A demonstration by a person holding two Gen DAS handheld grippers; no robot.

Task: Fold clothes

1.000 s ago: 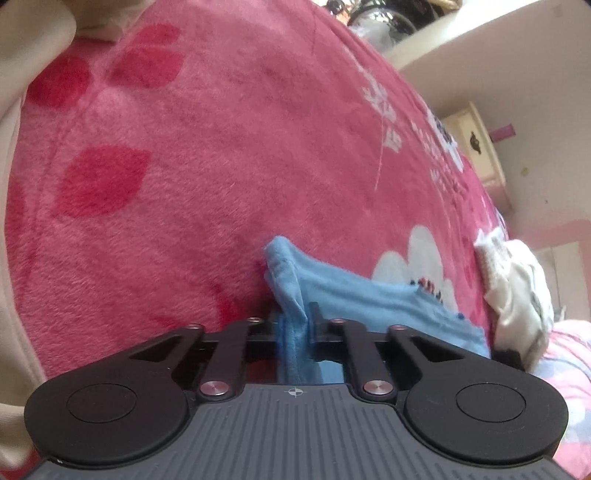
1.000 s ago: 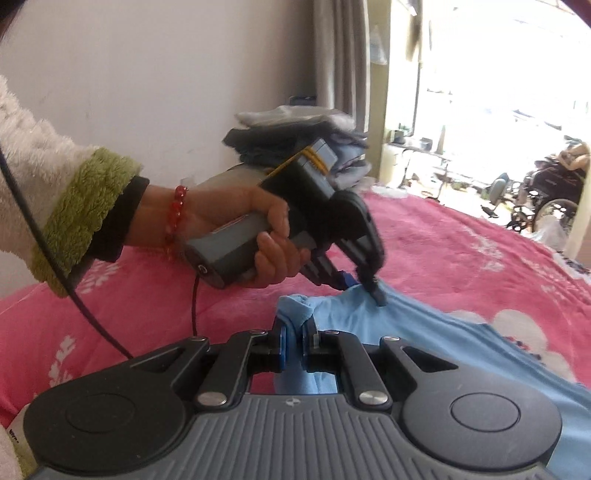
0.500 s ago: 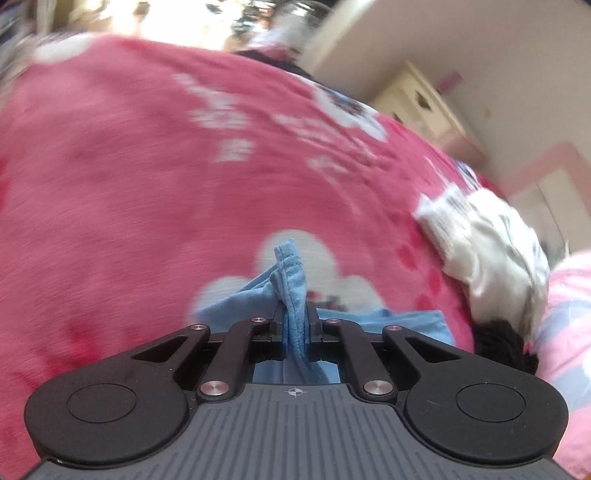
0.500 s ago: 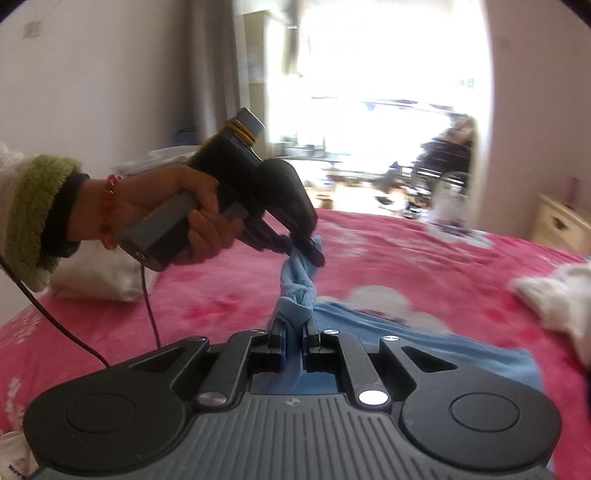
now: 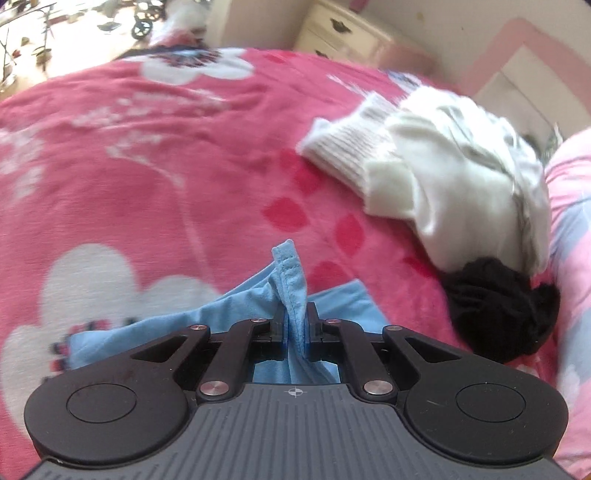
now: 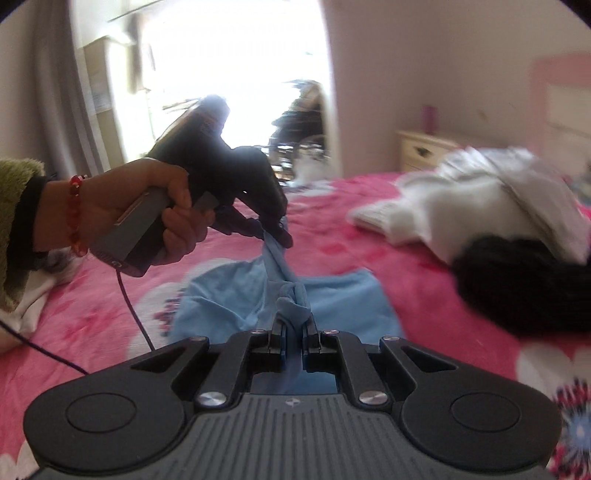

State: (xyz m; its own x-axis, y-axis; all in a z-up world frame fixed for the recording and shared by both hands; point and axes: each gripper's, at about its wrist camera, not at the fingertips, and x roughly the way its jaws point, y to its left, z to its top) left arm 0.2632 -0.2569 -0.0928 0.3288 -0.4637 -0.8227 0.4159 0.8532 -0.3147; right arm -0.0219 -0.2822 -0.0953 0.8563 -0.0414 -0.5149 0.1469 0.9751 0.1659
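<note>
Left wrist view: the left gripper [image 5: 295, 325] tilts steeply down over the bed, its jaws closed on a bunched hem of the blue garment [image 5: 291, 280]. A stitched corner of the cloth sticks up past the fingertips, and the rest hangs and spreads below onto the blanket [image 5: 147, 166], which is pink with red petals and white flowers. To the right, well apart from the blue cloth, lies a white heap [image 5: 443, 177] of knitwear with a ribbed cuff, and a black garment [image 5: 498, 306] touches its near edge. A cream dresser [image 5: 343, 26] stands beyond the bed against a pale wall.

Right wrist view: the right gripper [image 6: 293, 332] points more shallowly across the bed, jaws closed on another fold of the blue garment [image 6: 229, 295]. A twisted strand of the cloth runs up from it to the left gripper [image 6: 277, 230], which grips its upper end. The person's left hand [image 6: 147, 206] wraps that gripper's handle, wrist level, with a red bead bracelet [image 6: 75, 218] and a green fuzzy cuff [image 6: 14, 221]; a cable [image 6: 129, 302] trails down from it. The lower cloth lies spread on the blanket [image 6: 369, 240]. The white heap [image 6: 480, 199] and black garment [image 6: 517, 284] sit at right. Behind are a bright doorway [image 6: 236, 74], a grey curtain [image 6: 55, 92] and the dresser [image 6: 421, 151].
</note>
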